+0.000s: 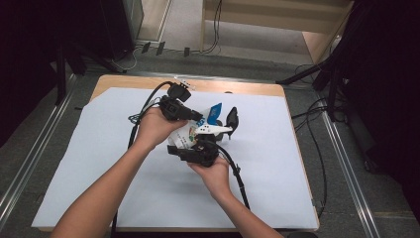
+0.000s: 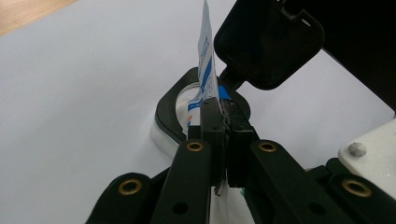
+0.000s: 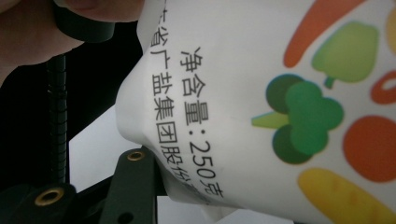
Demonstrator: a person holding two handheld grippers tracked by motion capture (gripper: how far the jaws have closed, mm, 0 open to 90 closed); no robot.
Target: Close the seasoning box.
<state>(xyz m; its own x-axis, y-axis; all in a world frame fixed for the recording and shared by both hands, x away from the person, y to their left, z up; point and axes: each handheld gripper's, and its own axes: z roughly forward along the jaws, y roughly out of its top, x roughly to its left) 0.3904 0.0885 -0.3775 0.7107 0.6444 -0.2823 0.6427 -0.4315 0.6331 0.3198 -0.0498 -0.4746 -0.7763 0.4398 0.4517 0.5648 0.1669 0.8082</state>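
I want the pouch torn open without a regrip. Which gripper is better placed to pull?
Left: the left gripper is shut on the pouch's top edge; the right gripper steadies its body.

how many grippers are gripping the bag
2: the left gripper is shut on the bag's blue-and-white top edge, and the right gripper grips its lower part, nearer the person.

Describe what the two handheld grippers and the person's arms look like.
Both the left gripper and the right gripper are black, blocky tools, each trailing a black cable. In the left gripper view, the jaws are flat black links joined by brass-ringed rivets, ending in rectangular pads. The right gripper carries a white plate on top. The forearms are bare, with no sleeves or gloves visible.
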